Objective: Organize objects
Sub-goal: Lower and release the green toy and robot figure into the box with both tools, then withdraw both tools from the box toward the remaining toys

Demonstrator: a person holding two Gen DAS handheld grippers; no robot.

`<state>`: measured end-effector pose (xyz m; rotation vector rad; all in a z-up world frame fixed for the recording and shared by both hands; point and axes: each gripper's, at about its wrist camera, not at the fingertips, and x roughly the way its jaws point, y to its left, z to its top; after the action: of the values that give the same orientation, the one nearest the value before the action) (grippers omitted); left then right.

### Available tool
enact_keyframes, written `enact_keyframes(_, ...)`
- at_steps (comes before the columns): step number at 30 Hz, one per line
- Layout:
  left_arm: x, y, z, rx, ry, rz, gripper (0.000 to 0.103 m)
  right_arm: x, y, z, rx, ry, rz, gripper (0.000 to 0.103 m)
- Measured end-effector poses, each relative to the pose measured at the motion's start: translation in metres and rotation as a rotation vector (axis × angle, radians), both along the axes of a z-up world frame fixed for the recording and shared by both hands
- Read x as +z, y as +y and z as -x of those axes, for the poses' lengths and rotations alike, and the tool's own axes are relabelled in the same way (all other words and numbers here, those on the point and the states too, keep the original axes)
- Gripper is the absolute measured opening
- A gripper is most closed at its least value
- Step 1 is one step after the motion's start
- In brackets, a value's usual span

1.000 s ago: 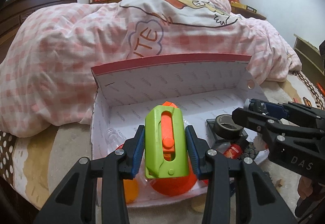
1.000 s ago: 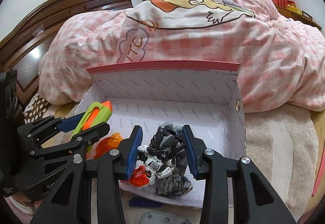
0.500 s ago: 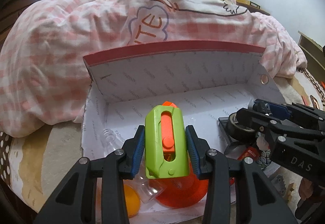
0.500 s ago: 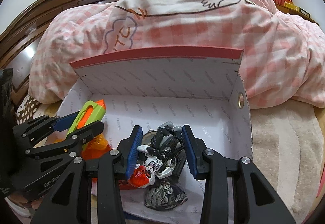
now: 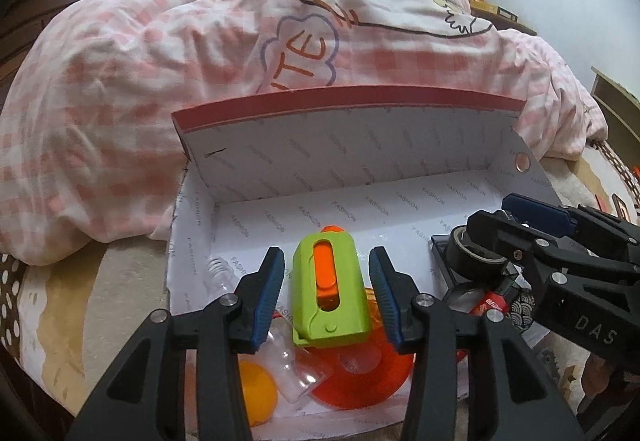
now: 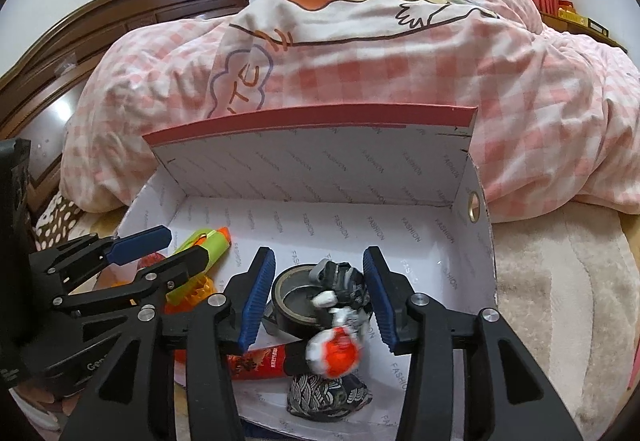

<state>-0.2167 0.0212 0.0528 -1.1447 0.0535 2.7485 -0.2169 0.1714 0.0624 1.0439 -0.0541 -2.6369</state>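
A white cardboard box (image 5: 360,145) with a red rim lies open on the bed; it also shows in the right wrist view (image 6: 312,165). My left gripper (image 5: 326,297) is open, its pads apart from the green and orange toy blaster (image 5: 328,297), which rests on an orange disc (image 5: 360,381) in the box. My right gripper (image 6: 318,299) is open over the box. The black, white and red toy robot (image 6: 340,317) is blurred between its pads, over a black tape roll (image 6: 296,301).
The box also holds an orange ball (image 5: 256,389), a clear plastic bottle (image 5: 280,353), a red tube (image 6: 260,361) and a patterned pouch (image 6: 328,397). A pink checked duvet (image 5: 160,81) is piled behind the box. A dark wooden headboard (image 6: 100,25) stands at the left.
Both grippers moved forward over the box and opened. The blaster has left the left pads and lies in the box. The toy robot has left the right pads.
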Motion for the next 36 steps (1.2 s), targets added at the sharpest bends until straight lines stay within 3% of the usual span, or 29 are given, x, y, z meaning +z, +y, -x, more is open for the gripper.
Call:
enact_keyframes(10,0.002,0.001,-0.006,0.008,-0.008,0.006,0.044,0.011,0.001,-0.011,0.01,0.042,0.036,0.055)
enact_keyframes(36,0.017,0.005,-0.057,-0.006,-0.006,-0.022,0.044,0.027,0.021,-0.066,-0.001,0.045,0.088,0.056)
